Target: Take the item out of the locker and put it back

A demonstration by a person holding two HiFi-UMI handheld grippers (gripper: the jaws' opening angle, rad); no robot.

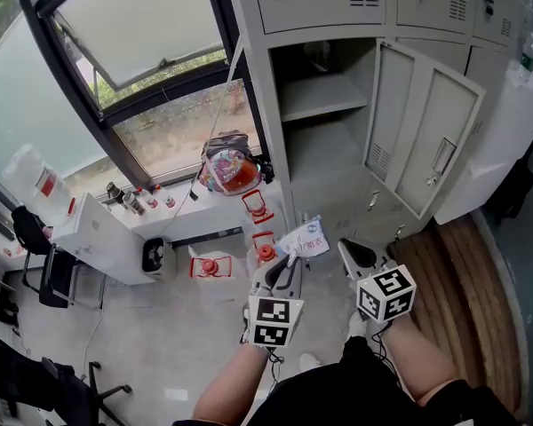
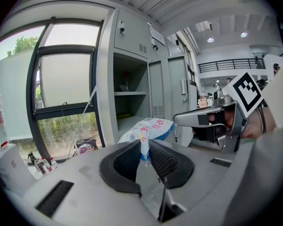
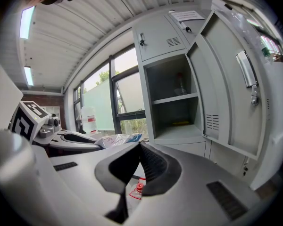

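Pinching packet (image 2: pixel 150 126) by its thin lower edge between fingers (image 2: pixel 167 161) of left gripper (image 2: pixel 145 147). White film with blue and red print, bulk standing clear above the pads. Held in open air, out of locker (image 1: pixel 324 162), just in front of its open bay.

Showing right gripper (image 3: pixel 140 145) with fingers pressed together at the tips and nothing between them. Placed just beside the left gripper, on its right.

Locker entry: bay open, door (image 1: pixel 426 140) swung out to the right, shelf (image 1: pixel 324 96) across the upper part, deeper space below.

Step, as judged: taking out done, putting back not yet done.

Handling notes for the return:
- Grip firmly, with so little of the film caught.
- Carry level and straight into the bay, under the shelf.
- Steer clear of the door's edge on the right.
- Lower until resting on the bay floor before spreading the fingers.
- Draw straight back afterwards, without snagging or dragging the film.
- Leave the right gripper aside, out of the path and away from the door.
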